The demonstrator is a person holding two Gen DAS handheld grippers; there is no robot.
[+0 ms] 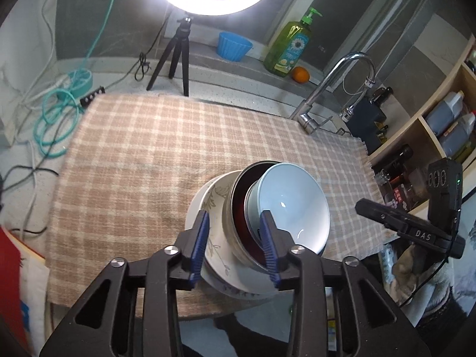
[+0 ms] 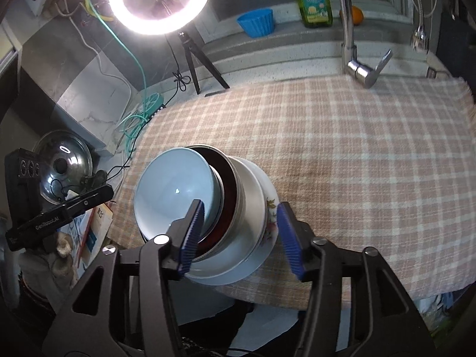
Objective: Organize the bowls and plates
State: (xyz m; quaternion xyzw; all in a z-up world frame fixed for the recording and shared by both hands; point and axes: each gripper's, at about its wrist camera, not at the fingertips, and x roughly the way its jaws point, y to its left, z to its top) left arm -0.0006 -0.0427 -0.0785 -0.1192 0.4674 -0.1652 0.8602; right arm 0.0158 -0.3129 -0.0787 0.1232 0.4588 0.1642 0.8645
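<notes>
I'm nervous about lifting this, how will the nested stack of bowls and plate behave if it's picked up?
The stack probably weighs a lot, being several dishes. The light blue bowl sits tilted, so it may slide. Glazed surfaces look slippery and breakable.
</notes>
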